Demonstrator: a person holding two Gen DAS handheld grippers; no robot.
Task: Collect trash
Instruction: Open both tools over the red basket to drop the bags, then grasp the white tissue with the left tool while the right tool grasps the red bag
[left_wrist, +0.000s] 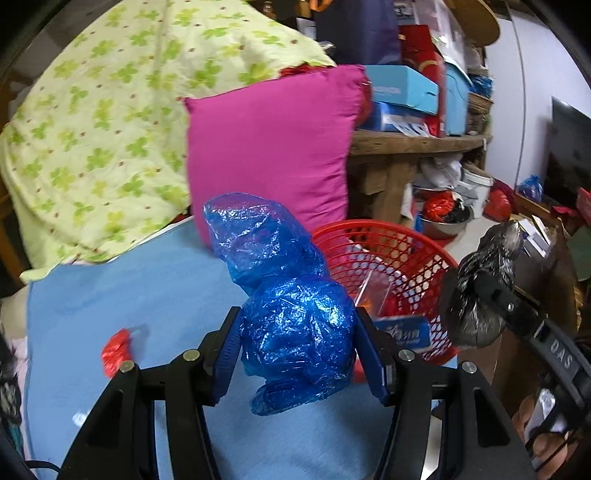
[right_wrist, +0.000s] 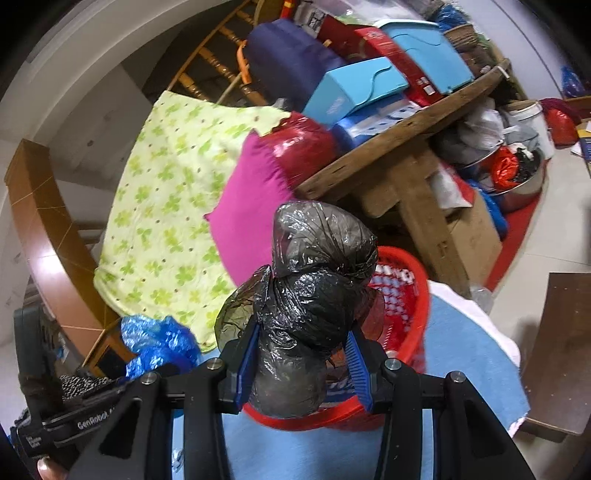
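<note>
My left gripper (left_wrist: 299, 332) is shut on a crumpled blue plastic bag (left_wrist: 288, 295) and holds it above the blue mat, just left of the red mesh basket (left_wrist: 413, 251). My right gripper (right_wrist: 301, 354) is shut on a crumpled black plastic bag (right_wrist: 314, 295) and holds it over the near rim of the red basket (right_wrist: 410, 314). The black bag (left_wrist: 476, 291) also shows at the right of the left wrist view, and the blue bag (right_wrist: 155, 343) at the lower left of the right wrist view. A small red scrap (left_wrist: 116, 350) lies on the blue mat (left_wrist: 129, 295).
A pink cushion (left_wrist: 273, 147) and a green-patterned quilt (left_wrist: 92, 129) lie behind the mat. A wooden table (right_wrist: 399, 147) piled with boxes stands beyond the basket, with bags and a metal bowl (right_wrist: 517, 184) under it. The basket holds a blue packet (left_wrist: 402, 332) and clear plastic.
</note>
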